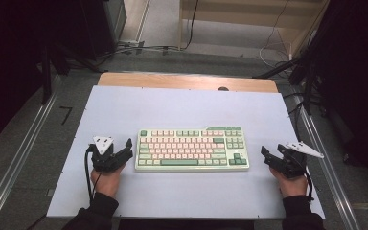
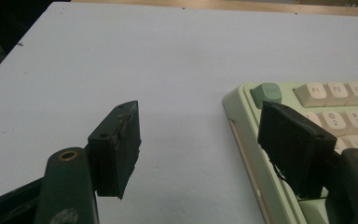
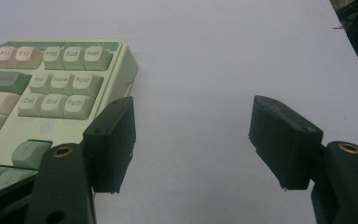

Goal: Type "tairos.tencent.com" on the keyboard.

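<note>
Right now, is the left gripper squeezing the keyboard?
No. In the left gripper view the left gripper has its jaws wide apart, one over the white table and one over the keyboard edge, pressing nothing.

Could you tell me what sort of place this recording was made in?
Probably a lab recording station: a keyboard alone on a white-covered table, loose cables on the floor behind, and metal rails alongside.

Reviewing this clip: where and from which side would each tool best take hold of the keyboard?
Probably by its two short ends. The keyboard lies flat and long across the white mat, with one open tool at each end: the left tool at the Esc end, the right tool at the end by the navigation keys. Each could come in sideways and close over the low end edge.
</note>
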`<state>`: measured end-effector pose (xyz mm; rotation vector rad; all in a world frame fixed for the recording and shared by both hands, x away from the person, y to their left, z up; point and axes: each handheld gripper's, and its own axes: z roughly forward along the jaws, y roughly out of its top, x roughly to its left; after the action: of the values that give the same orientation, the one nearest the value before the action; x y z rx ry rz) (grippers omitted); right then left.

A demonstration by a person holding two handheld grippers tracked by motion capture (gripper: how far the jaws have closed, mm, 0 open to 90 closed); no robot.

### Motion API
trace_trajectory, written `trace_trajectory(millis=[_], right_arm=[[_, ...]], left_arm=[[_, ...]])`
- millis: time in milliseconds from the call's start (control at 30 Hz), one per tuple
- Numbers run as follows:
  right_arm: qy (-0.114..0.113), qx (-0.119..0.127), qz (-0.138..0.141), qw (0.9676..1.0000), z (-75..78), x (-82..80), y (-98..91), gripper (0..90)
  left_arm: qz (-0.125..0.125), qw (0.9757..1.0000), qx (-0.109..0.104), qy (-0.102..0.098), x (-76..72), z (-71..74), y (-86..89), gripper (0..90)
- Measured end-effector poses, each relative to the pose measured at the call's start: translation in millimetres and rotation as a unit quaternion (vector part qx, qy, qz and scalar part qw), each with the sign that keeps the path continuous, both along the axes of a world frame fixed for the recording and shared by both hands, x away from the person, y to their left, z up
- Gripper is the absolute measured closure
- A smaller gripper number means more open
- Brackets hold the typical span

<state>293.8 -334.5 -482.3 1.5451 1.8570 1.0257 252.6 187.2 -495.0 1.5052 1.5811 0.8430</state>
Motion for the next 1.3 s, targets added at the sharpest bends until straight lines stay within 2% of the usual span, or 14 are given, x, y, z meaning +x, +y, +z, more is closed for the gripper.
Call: trace_trajectory(millis=[767,1300], right_arm=[[-0.001,0.003,0.009,1.0000,1.5,-2.4,7.1,29.9],[-0.003,0.005,0.021,0.9998,2.3,-2.0,15.0,31.4]], left_arm=[[-0.008,1.0000,0.003,0.000,-1.6,1.2,-2.9,30.6],[-0.019,0.9998,-0.007,0.003,-4.5,3.6,-6.9,32.0]])
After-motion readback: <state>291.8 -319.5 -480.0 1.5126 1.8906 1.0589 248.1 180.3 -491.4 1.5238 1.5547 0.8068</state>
